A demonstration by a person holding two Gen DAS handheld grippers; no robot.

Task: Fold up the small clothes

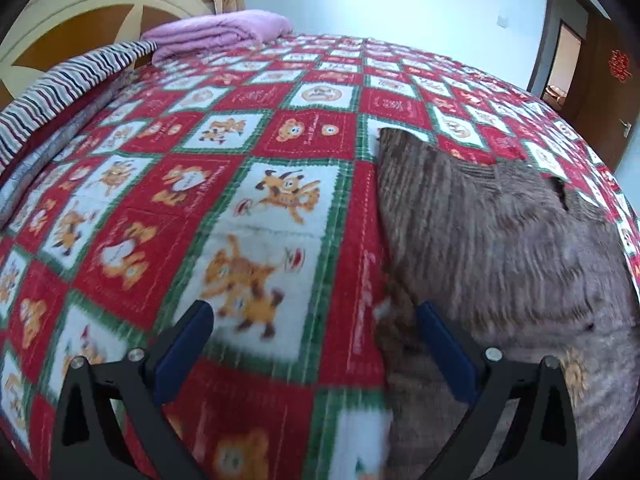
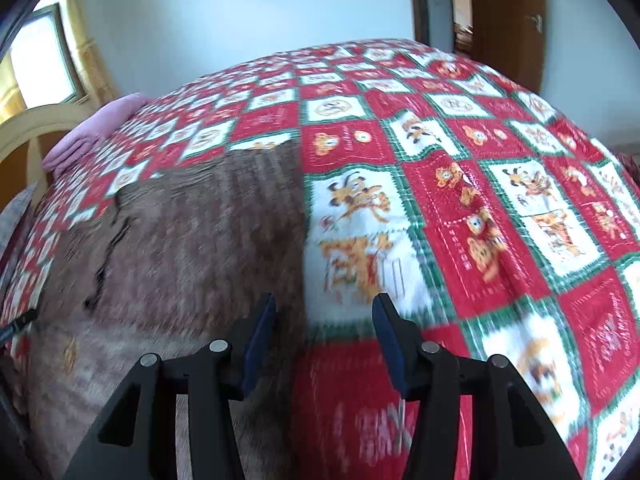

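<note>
A small brown-grey knitted garment (image 1: 500, 248) lies flat on the red, white and green patterned bedspread (image 1: 248, 200). In the left wrist view it fills the right side, and my left gripper (image 1: 316, 316) hangs open over its left edge, with the right finger above the knit and the left finger above the bedspread. In the right wrist view the garment (image 2: 192, 232) lies at the left. My right gripper (image 2: 325, 312) is open above its right edge, with nothing between the fingers. Both views are blurred.
A folded lilac blanket (image 1: 216, 34) and a striped cloth (image 1: 60, 88) lie at the head of the bed by the cream headboard (image 1: 80, 4). A brown door (image 2: 504, 20) stands open past the far side of the bed. A window (image 2: 40, 56) is at the left.
</note>
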